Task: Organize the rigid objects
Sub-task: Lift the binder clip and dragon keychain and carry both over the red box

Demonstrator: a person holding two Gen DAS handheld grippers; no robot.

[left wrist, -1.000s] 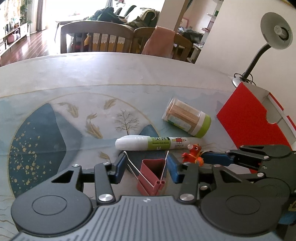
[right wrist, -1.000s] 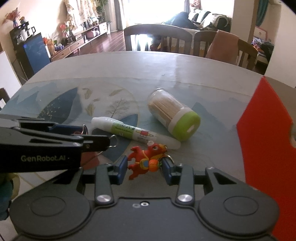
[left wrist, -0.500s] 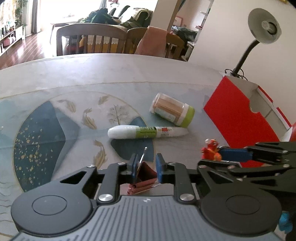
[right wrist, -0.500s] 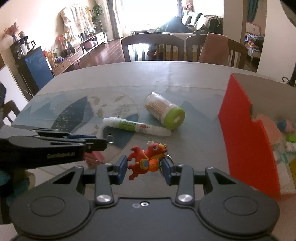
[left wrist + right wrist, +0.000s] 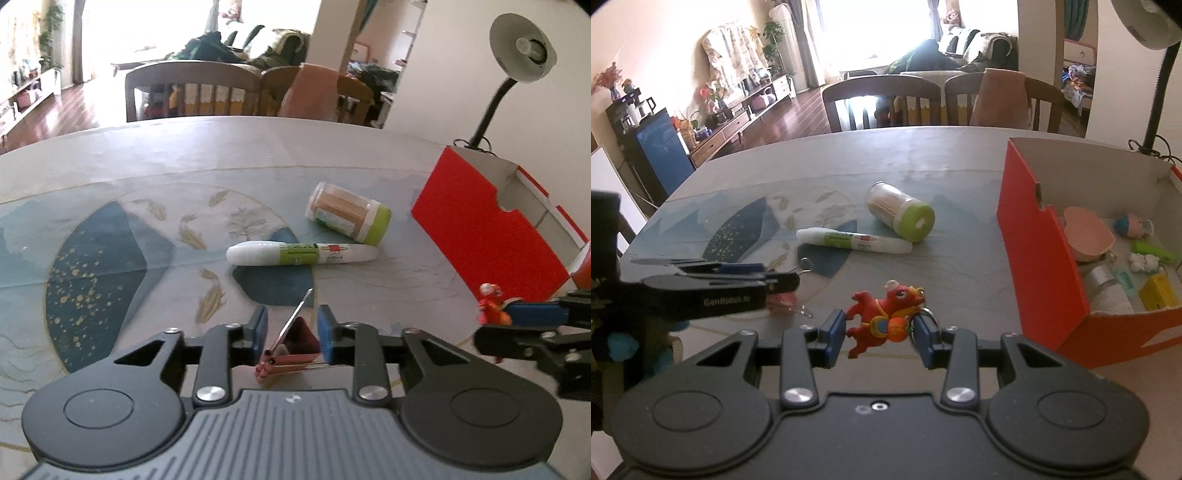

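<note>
At the lower centre of the left wrist view, the left gripper (image 5: 289, 328) has its jaws opening around a pink metal binder clip (image 5: 295, 345), which sits between the blue pads, its right side against the right pad. At the lower centre of the right wrist view, the right gripper (image 5: 881, 330) is clamped on a red rubber dragon keychain (image 5: 882, 314), left of the open red cardboard box (image 5: 1045, 273).

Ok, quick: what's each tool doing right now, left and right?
Left tool: jaws opening, pink binder clip between them, no pad pressing on it.
Right tool: shut on the red dragon keychain.

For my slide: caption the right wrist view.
Right gripper holds a red dragon keychain near the open red box.
</note>
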